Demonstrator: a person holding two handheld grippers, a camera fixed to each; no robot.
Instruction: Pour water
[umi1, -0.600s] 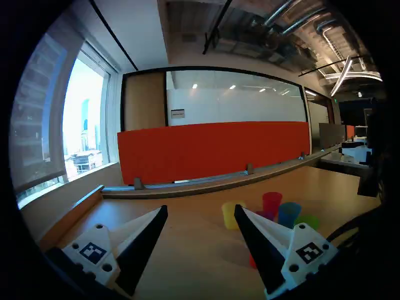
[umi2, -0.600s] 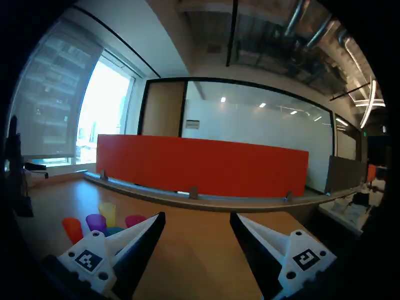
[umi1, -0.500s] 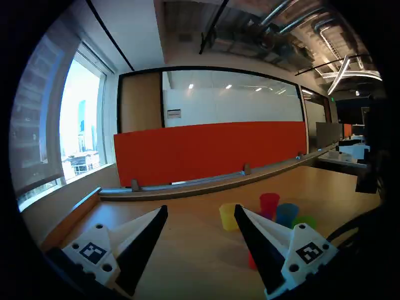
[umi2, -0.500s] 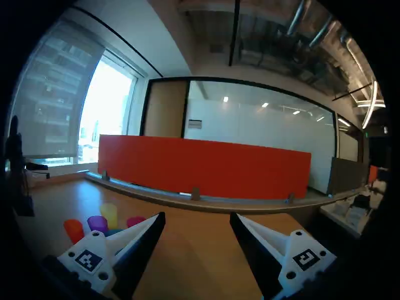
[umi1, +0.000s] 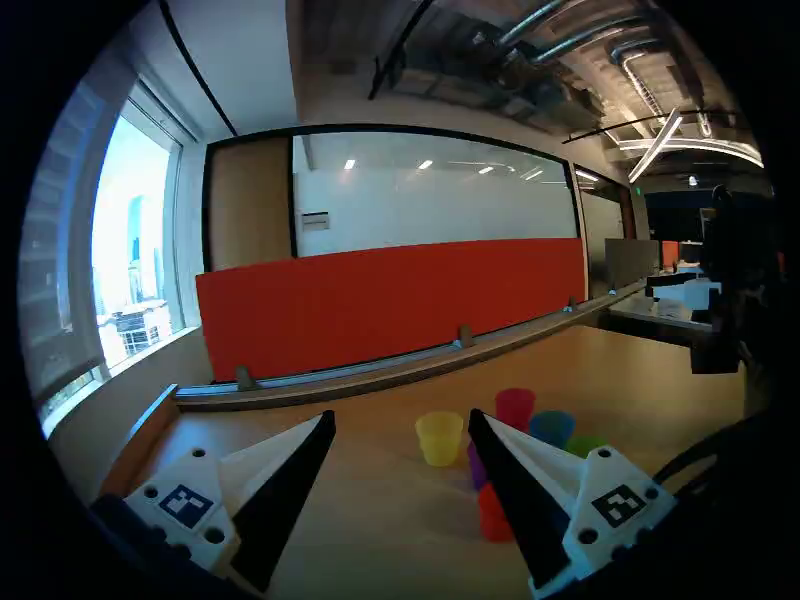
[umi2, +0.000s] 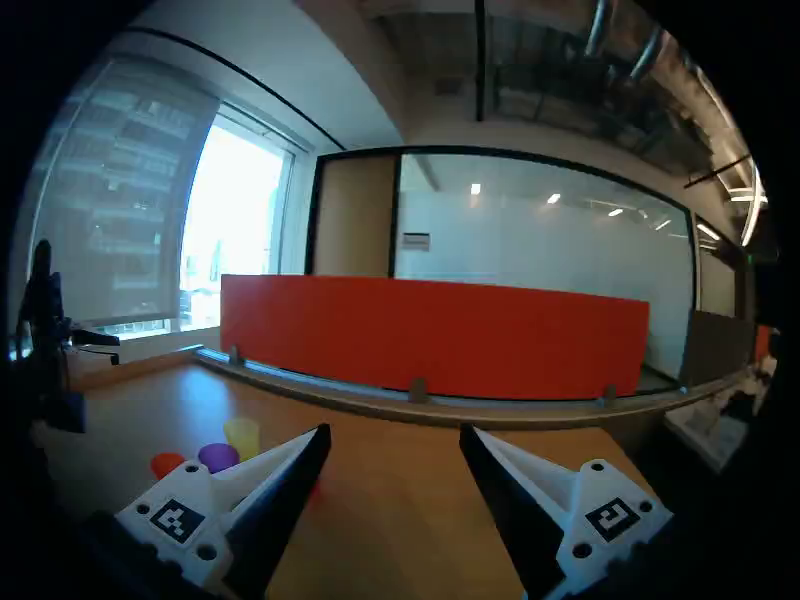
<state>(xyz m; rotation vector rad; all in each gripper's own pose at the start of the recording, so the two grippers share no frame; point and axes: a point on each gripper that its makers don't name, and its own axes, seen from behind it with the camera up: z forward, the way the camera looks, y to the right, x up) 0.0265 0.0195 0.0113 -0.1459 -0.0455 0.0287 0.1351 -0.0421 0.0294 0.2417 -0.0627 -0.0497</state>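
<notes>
**A:** Status?
**B:** Nothing poured yet. My left gripper (umi1: 398, 415) is wide and empty. The yellow cup (umi1: 440, 438) and the other cups (umi1: 515, 407) stand well in from the tabletop's (umi1: 380, 525) far edge. My right gripper (umi2: 393, 430) is wide and empty too.
**A:** Changes?
**B:** Cups have slid left in the left gripper view and sunk lower in the right gripper view. Grasp and pour remain.
</notes>
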